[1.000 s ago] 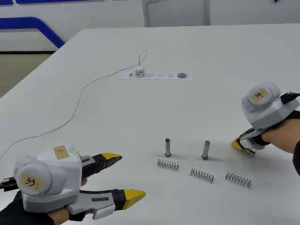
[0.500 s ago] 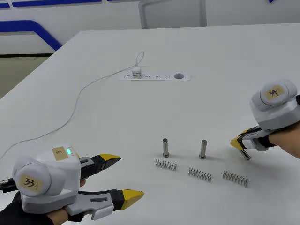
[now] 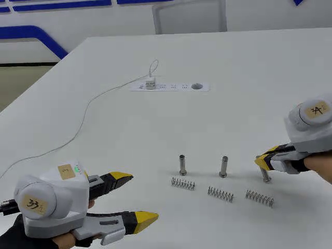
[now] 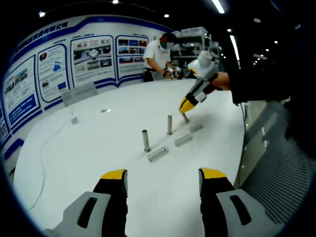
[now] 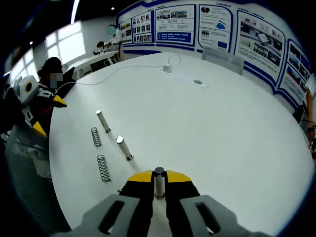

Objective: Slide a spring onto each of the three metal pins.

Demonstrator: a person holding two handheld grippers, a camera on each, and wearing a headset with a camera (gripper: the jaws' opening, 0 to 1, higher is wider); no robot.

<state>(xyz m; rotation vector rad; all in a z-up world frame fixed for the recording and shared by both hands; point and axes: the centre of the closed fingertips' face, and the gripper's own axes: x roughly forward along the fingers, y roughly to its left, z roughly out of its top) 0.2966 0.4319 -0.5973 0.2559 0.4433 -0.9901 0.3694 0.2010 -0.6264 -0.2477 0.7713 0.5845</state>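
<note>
With right fingers (image 5: 140, 178) gripping the third pin (image 5: 158, 183), left fingers (image 4: 114, 177) wide, empty: stand it upright, then release slowly

Looks like a lab or training hall in an institution, not a home. Told by the large white workbench (image 3: 233, 57) with a power strip (image 3: 168, 86) and charger cable (image 3: 83, 119), walls lined with blue-trimmed information boards (image 4: 94, 54), strip lights (image 4: 217, 6) overhead, and another person (image 4: 159, 54) busy near metal shelving (image 4: 195, 37) at the back.
</note>
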